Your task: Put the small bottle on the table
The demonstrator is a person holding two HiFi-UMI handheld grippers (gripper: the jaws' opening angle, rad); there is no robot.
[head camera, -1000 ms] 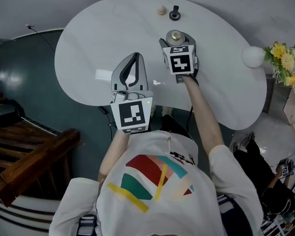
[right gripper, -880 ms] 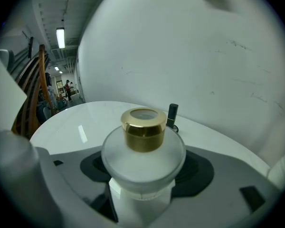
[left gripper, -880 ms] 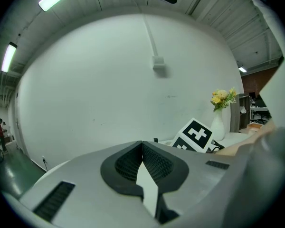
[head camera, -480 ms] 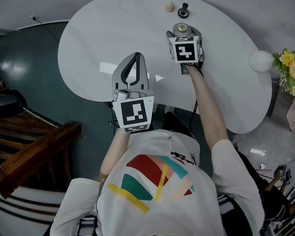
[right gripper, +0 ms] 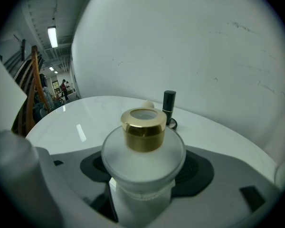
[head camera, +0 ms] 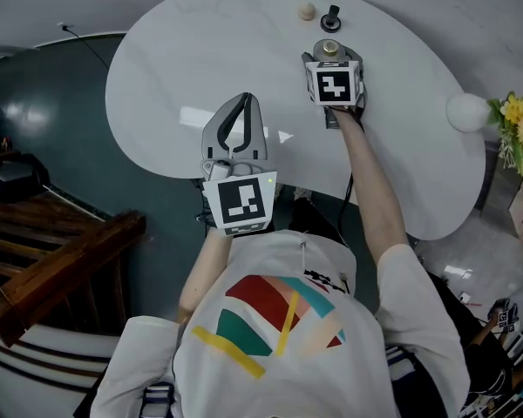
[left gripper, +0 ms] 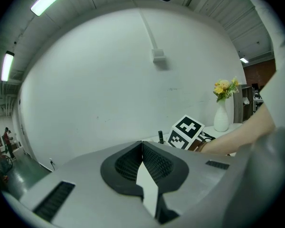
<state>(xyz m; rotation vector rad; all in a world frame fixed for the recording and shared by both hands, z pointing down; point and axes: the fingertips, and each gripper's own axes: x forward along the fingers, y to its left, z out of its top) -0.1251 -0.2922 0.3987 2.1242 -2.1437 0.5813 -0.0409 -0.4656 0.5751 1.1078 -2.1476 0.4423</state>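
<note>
A small frosted white bottle with a gold cap stands upright between the jaws of my right gripper, which is shut on it over the far middle of the white table. Whether the bottle's base touches the table is hidden. My left gripper hovers over the table's near edge, shut and empty; in the left gripper view its black pads meet with nothing between them.
Just beyond the bottle stand a small black bottle on a round base and a small cream ball. A white globe and a vase of yellow flowers are at the right edge. Wooden stairs lie lower left.
My right gripper has carried the bottle farther out and slightly right over the table, nearer the black bottle. The left gripper has stayed where it was.
</note>
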